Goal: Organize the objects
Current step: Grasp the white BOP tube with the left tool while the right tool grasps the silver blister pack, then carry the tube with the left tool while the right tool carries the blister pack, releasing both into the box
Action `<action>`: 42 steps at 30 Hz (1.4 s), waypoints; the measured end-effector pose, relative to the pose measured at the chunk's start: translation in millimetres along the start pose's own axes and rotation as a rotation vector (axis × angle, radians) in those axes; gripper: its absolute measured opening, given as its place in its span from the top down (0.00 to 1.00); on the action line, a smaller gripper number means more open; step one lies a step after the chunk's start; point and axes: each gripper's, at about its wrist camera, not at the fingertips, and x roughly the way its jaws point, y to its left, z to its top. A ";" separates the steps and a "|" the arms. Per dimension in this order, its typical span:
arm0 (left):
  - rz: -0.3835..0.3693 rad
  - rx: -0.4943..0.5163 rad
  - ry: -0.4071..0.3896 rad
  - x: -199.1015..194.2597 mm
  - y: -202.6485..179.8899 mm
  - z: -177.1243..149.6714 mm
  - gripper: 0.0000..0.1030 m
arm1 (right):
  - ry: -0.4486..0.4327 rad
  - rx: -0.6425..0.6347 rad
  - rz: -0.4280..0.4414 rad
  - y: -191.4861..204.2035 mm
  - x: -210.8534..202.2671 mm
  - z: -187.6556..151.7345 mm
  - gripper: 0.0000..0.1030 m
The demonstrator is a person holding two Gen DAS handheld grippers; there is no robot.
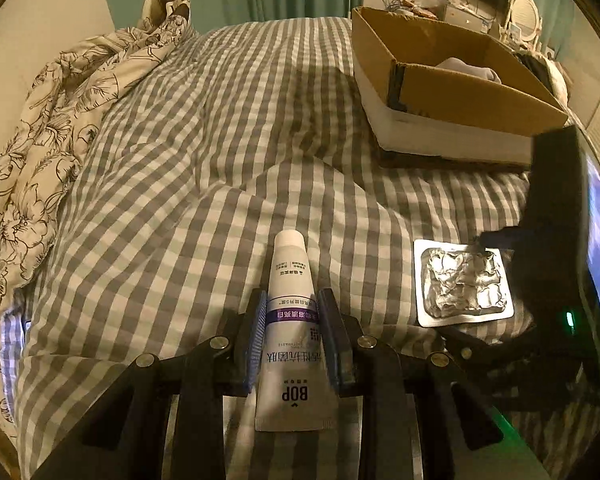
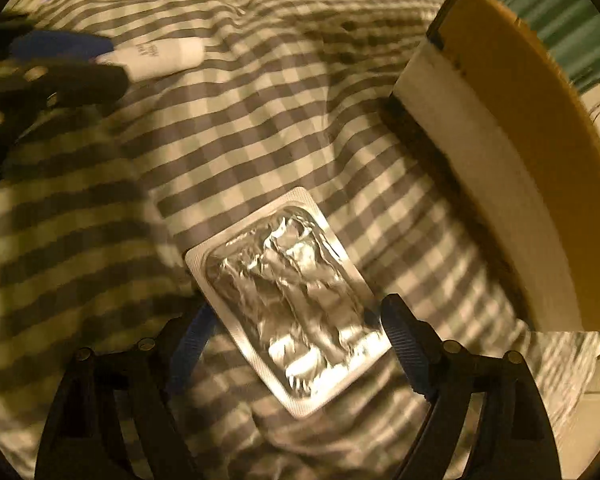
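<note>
My left gripper (image 1: 293, 300) is shut on a white toothpaste tube (image 1: 290, 264), whose cap end points away over the checked bedsheet (image 1: 220, 140). A crumpled silver foil blister pack (image 1: 462, 282) lies flat on the sheet to the right of it. In the right wrist view my right gripper (image 2: 300, 332) stands open just above the blister pack (image 2: 276, 280), one finger on each side of its near half, pads not pressing. The tube (image 2: 160, 58) and the left gripper (image 2: 96, 62) show at that view's upper left.
An open cardboard box (image 1: 476, 92) with a pale cloth (image 1: 468, 68) inside sits on the bed at the back right; its wall (image 2: 500, 160) is close to the right of the blister pack. A floral duvet (image 1: 60, 120) is bunched along the left.
</note>
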 end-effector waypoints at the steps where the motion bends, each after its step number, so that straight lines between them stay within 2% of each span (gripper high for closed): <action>1: -0.001 0.002 0.002 1.0 -0.7 0.1 0.74 | -0.008 0.024 0.011 -3.7 1.0 1.1 0.17; 5: -0.023 -0.007 0.013 3.8 0.9 0.2 0.74 | -0.030 0.102 0.057 -15.1 1.3 -0.4 0.18; 8: -0.032 -0.015 0.017 4.8 2.5 0.7 0.74 | -0.050 0.119 0.053 -14.1 -5.0 -3.9 0.28; 9: -0.033 -0.014 0.016 4.5 2.5 0.7 0.74 | -0.059 0.130 0.058 -13.8 -7.8 -5.4 0.37; 10: -0.033 -0.013 0.015 4.0 2.1 0.4 0.74 | -0.065 0.140 0.060 -13.7 -10.2 -6.5 0.38; 12: -0.032 -0.012 0.013 2.7 1.4 -0.2 0.74 | -0.068 0.173 0.035 -14.4 -15.0 -9.6 0.43; 14: -0.031 -0.012 0.008 1.2 1.3 -1.0 0.74 | -0.079 0.206 -0.020 -15.5 -22.6 -14.1 0.44; 15: -0.029 -0.013 0.003 -0.5 0.9 -1.6 0.74 | -0.094 0.222 -0.051 -16.4 -28.7 -17.0 0.54; 16: -0.027 -0.013 -0.003 -2.2 0.5 -2.2 0.74 | -0.116 0.243 -0.054 -18.3 -36.2 -19.8 0.70; 17: -0.025 -0.010 -0.007 -4.0 -0.5 -2.8 0.74 | -0.134 0.266 -0.048 -20.3 -42.1 -21.9 0.75; 19: -0.024 -0.004 -0.012 -7.4 -3.4 -3.8 0.74 | -0.172 0.334 -0.035 -25.6 -55.2 -27.5 0.79; 20: -0.022 -0.003 -0.013 -8.8 -4.7 -4.1 0.74 | -0.189 0.359 -0.033 -29.2 -60.5 -31.8 0.84; 23: -0.033 -0.002 -0.026 -16.9 -8.4 -4.8 0.74 | -0.238 0.414 -0.022 -32.3 -74.2 -43.3 0.89; 26: -0.057 -0.004 -0.039 -27.4 -13.0 -2.4 0.74 | -0.279 0.436 -0.012 -35.8 -91.2 -37.3 0.93; 30: -0.074 0.011 -0.084 -48.4 -21.3 8.1 0.74 | -0.317 0.442 -0.007 -41.0 -111.4 -38.1 0.93; 36: -0.100 0.035 -0.161 -82.8 -33.6 35.8 0.74 | -0.397 0.476 0.000 -61.1 -142.7 -44.9 0.93; 42: -0.111 0.059 -0.239 -105.4 -47.1 80.5 0.74 | -0.504 0.520 -0.009 -101.6 -191.9 -44.6 0.93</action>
